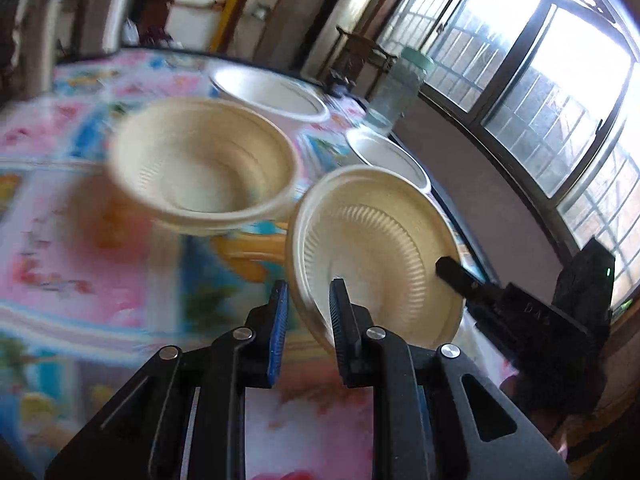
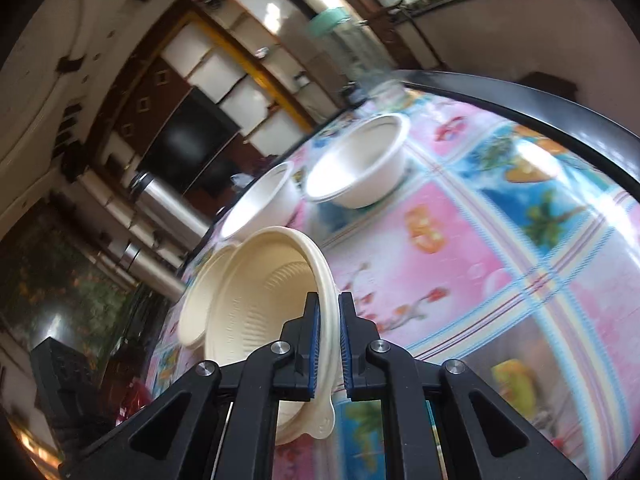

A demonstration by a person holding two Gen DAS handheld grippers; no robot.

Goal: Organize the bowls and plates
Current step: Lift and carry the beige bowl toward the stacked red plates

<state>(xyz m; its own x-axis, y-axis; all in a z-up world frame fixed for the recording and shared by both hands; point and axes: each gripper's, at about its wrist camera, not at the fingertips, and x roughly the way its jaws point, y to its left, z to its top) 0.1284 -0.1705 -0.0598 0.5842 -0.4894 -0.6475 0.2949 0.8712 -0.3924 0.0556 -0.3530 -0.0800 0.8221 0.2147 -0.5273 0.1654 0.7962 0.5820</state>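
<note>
Bowl (image 2: pixel 256 312), cream, ribbed inside, tilted steeply.

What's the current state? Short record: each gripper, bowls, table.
right gripper: jaws shut on the rim of the cream bowl, which is tilted on edge
left gripper: jaws straddle the same bowl's near rim; gap visible, contact unclear
second cream bowl: upright, left of the held one, blurred
white bowls: two, upright, farther back
jar: clear, green lid, at the far table edge
table: colourful patterned cloth
</note>
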